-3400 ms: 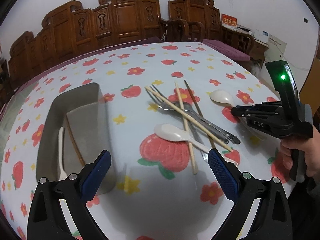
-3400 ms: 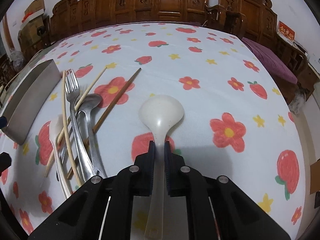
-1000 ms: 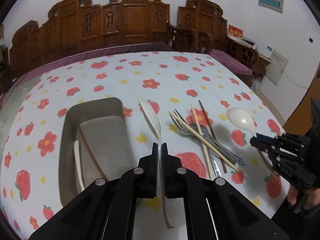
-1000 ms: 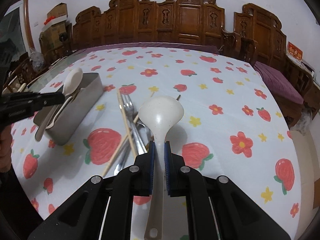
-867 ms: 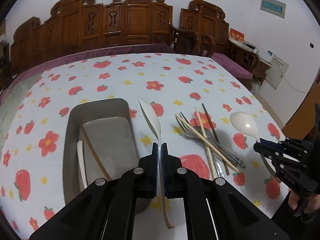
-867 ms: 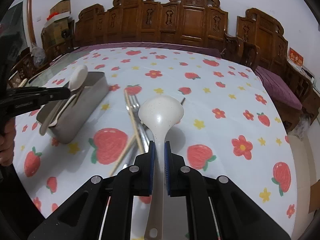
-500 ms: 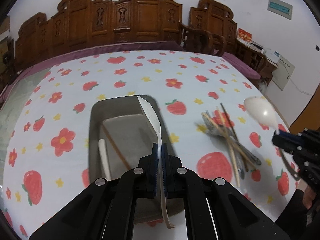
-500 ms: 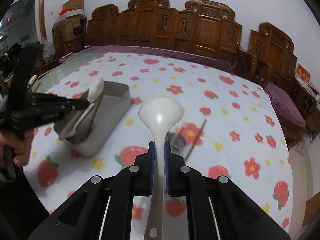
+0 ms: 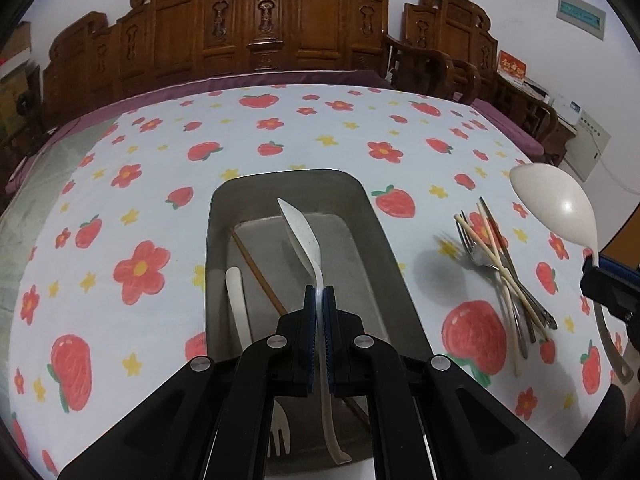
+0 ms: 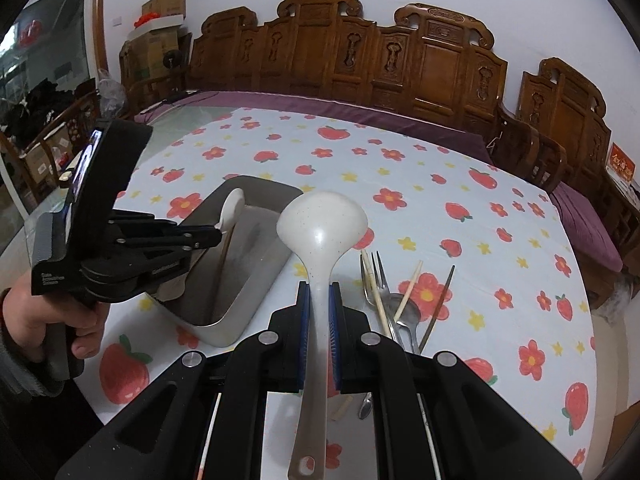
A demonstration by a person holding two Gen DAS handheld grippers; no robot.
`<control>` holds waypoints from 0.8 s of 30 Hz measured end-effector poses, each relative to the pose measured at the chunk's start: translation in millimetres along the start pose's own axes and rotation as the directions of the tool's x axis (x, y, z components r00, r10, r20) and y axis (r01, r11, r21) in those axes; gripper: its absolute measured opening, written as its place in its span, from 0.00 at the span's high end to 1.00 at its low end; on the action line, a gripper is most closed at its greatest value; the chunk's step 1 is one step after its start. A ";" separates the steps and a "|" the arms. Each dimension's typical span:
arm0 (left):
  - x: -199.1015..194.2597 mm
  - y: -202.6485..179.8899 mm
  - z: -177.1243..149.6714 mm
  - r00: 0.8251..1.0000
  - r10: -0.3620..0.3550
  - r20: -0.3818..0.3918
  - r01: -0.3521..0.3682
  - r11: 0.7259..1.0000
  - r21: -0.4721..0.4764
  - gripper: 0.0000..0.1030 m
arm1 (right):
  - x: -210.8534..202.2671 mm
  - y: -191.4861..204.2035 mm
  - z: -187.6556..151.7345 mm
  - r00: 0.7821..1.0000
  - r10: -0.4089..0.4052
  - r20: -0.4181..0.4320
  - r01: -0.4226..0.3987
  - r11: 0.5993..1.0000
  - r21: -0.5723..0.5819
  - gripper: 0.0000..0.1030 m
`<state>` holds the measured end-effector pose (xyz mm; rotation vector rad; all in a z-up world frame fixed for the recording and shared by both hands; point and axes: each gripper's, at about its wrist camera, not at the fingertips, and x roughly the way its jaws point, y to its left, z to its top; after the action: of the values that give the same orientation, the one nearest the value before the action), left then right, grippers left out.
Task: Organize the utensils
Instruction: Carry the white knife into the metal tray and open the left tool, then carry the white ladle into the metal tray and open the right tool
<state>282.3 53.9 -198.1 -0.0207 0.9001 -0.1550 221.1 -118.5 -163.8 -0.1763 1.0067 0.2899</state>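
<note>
text: none legible | red wall sign (image 9: pixel 511 69): characters unreadable

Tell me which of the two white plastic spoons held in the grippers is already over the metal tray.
The smaller white spoon clamped in the left gripper: its bowl hangs over the grey metal tray. The large white ladle-shaped spoon in the right gripper sits beside the tray.

Your left gripper (image 9: pixel 319 300), black with blue pads, rises from the bottom centre of its own frame, jaws pinched nearly together on a thin white handle. In the right wrist view it shows at centre left, pointing toward the frame's middle, your left hand (image 10: pixel 48 320) wrapped round its grip at lower left. Your right gripper (image 10: pixel 319 300), bottom centre, is clamped likewise on a thicker white handle.
</note>
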 end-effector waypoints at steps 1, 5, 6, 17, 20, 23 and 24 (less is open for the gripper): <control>1.1 0.7 0.0 1.000 0.001 -0.003 -0.001 1.000 -0.006 0.97 | 0.6 0.4 -0.2 1.000 -0.001 -0.002 0.001 1.000 0.001 0.90; 1.1 5.1 0.7 1.000 0.005 -0.003 -0.005 1.000 -0.021 0.85 | 3.4 -0.7 0.1 1.000 -0.008 -0.009 0.008 1.000 0.013 0.90; -0.8 6.4 0.6 1.000 0.005 0.002 -0.005 1.000 -0.025 0.75 | 4.0 -0.7 0.4 1.000 -0.007 -0.009 0.008 1.000 0.016 0.90; -37.9 30.0 0.5 0.996 0.057 0.075 -0.053 0.997 -0.058 0.47 | 21.0 15.3 8.2 0.998 0.054 -0.014 -0.053 0.997 0.059 0.90; -48.0 37.9 0.6 0.991 0.091 0.094 -0.086 0.995 -0.057 0.34 | 29.6 23.5 12.5 0.996 0.082 -0.018 -0.080 0.994 0.072 0.90; -57.4 46.5 1.7 0.986 0.122 0.114 -0.116 0.991 -0.062 0.24 | 38.2 30.7 17.4 0.994 0.106 -0.024 -0.104 0.991 0.084 0.90; -60.0 50.2 2.5 0.985 0.127 0.118 -0.119 0.991 -0.067 0.19 | 40.7 32.6 18.5 0.993 0.113 -0.026 -0.110 0.990 0.088 0.90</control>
<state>253.9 112.0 -153.9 -0.0299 0.7816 -0.0112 245.9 -76.1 -189.1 -0.0462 1.0594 0.3461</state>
